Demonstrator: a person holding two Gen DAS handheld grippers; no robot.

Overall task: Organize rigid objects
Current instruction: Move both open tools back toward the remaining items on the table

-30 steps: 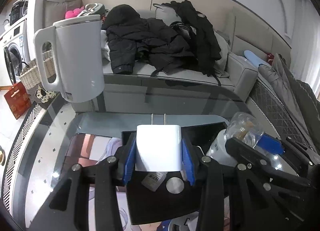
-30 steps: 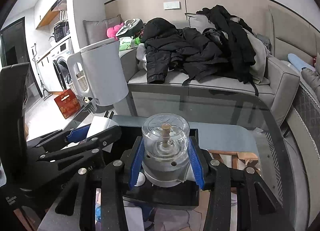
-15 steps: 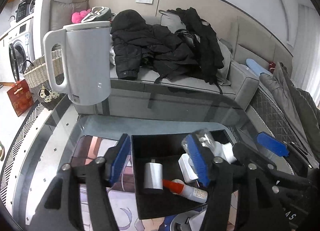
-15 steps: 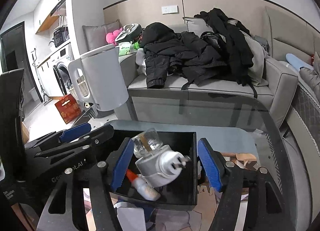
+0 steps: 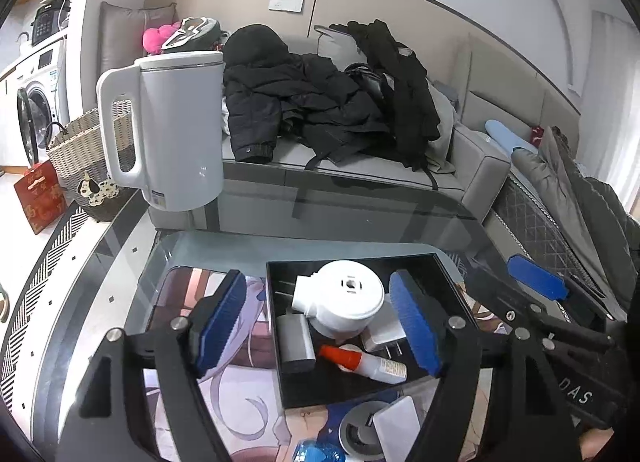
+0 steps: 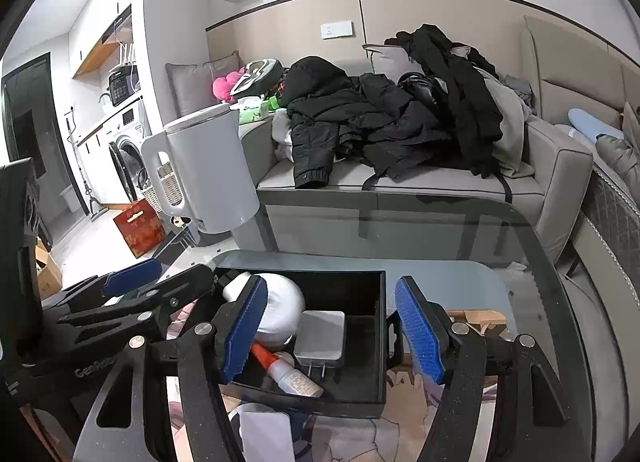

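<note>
Left claw released, jaws just widened, nothing pinched; it hangs over the black tray on the glass counter. Right claw also released, jaws just parted, empty, above the same tray. Below and between the left claw's blue pads: round white gadget lying on its side, white charger against it, grey block, glue bottle with red tip. White kettle stands well beyond, to the left.
</note>
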